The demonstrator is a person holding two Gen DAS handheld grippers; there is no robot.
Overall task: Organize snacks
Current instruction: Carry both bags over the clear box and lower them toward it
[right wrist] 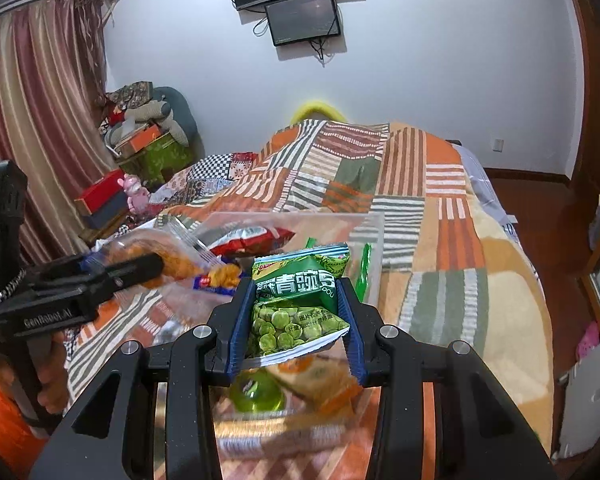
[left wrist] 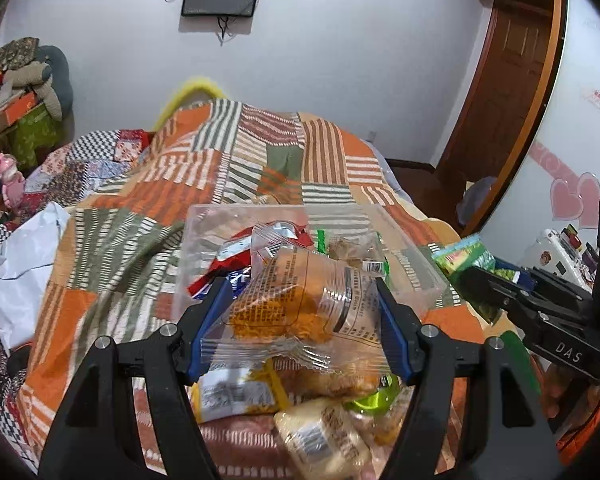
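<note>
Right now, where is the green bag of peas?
The green pea bag is pinched in the right claw, held just above the near edge of the clear plastic box on the striped blanket.

The bed's blanket (right wrist: 420, 216) is a patchwork of orange, olive green and cream, many patches striped in white or brown. On it, the clear plastic box (left wrist: 416, 264) shows red, blue and green wrappers inside. Nearer than the box, the left hand-held gripper (left wrist: 304, 320), black with blue pads, pinches a clear packet (left wrist: 296, 304) of orange-yellow snack printed with black text. The right hand-held gripper (right wrist: 296, 320), coloured the same, clamps a green pea bag (right wrist: 300, 304) lettered in white.
</note>
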